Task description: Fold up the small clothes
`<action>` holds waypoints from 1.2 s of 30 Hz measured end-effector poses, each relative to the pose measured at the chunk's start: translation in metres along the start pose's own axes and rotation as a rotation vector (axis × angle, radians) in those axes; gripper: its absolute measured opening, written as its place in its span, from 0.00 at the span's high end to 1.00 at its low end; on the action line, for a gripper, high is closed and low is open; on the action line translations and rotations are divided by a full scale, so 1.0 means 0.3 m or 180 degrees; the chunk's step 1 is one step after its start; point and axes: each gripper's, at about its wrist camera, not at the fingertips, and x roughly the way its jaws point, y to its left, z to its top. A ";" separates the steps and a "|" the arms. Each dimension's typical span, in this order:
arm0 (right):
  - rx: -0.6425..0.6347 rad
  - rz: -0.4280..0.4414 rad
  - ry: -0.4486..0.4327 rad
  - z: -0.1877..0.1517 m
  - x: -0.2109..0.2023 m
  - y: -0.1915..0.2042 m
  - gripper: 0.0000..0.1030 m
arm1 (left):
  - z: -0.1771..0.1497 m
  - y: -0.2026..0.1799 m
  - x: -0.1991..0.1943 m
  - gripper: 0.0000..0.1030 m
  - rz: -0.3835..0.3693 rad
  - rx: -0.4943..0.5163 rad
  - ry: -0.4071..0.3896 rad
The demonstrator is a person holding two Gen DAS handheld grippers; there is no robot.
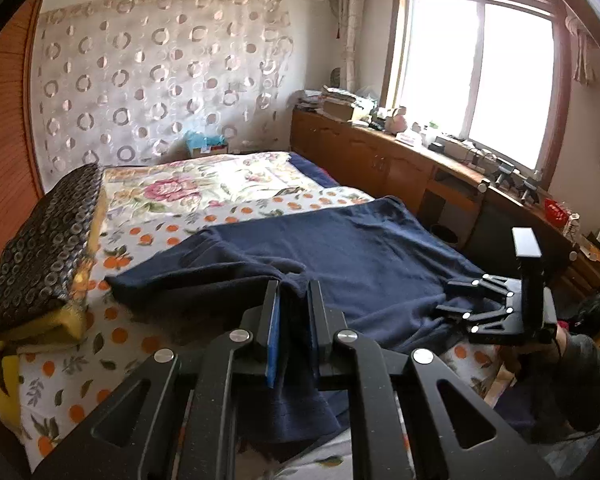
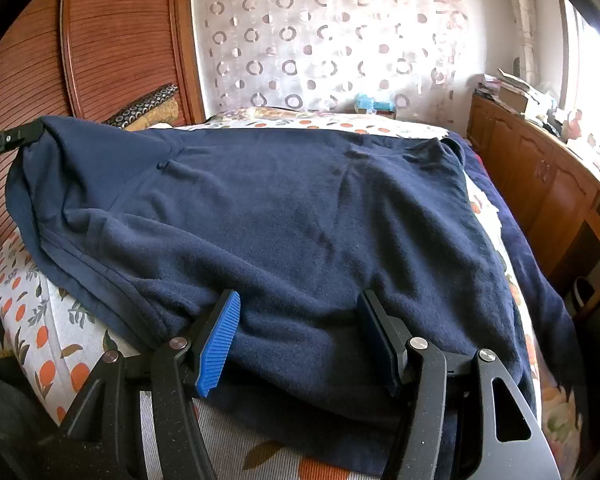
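A navy fleece garment [image 1: 360, 248] lies spread over the bed. In the left wrist view my left gripper [image 1: 294, 292] is shut on one corner of it, and the cloth hangs down between the jaws, lifted off the sheet. The right wrist view shows that gripper [image 2: 8, 140] at the far left, holding the corner raised. My right gripper [image 2: 300, 312] stands open at the near edge of the garment [image 2: 300, 208], fingers wide apart and resting on the fleece, the blue pad [image 2: 216, 344] bare. The left wrist view has the right gripper [image 1: 446, 298] at the right, on the cloth.
The bed has an orange-print sheet [image 1: 112, 340] and a floral quilt [image 1: 204, 184] further back. A folded dark patterned blanket [image 1: 48, 248] lies at the left edge. A wooden cabinet [image 1: 380, 152] with clutter runs along the right under the window. A wooden wardrobe [image 2: 112, 40] stands at the left.
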 end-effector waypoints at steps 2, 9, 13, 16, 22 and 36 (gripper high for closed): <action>0.0034 -0.0004 0.0039 0.005 -0.006 -0.006 0.39 | 0.027 -0.025 0.008 0.88 -0.0024 0.0047 -0.0042; 0.0096 -0.0109 -0.0153 0.035 -0.128 -0.053 0.39 | 0.177 -0.128 0.051 0.88 -0.0273 0.0215 -0.0178; 0.0166 -0.0257 -0.0326 0.045 -0.214 -0.099 0.39 | 0.242 -0.219 0.092 0.88 -0.0425 0.0348 -0.0197; 0.0193 -0.0395 -0.0425 0.046 -0.267 -0.131 0.39 | 0.274 -0.287 0.120 0.88 -0.0531 0.0449 -0.0189; 0.0294 -0.0508 -0.0510 0.032 -0.318 -0.165 0.39 | 0.314 -0.415 0.143 0.88 -0.0718 0.0608 -0.0166; 0.0223 -0.0401 -0.0377 0.047 -0.260 -0.117 0.39 | 0.235 -0.329 0.124 0.23 -0.0515 0.0474 -0.0081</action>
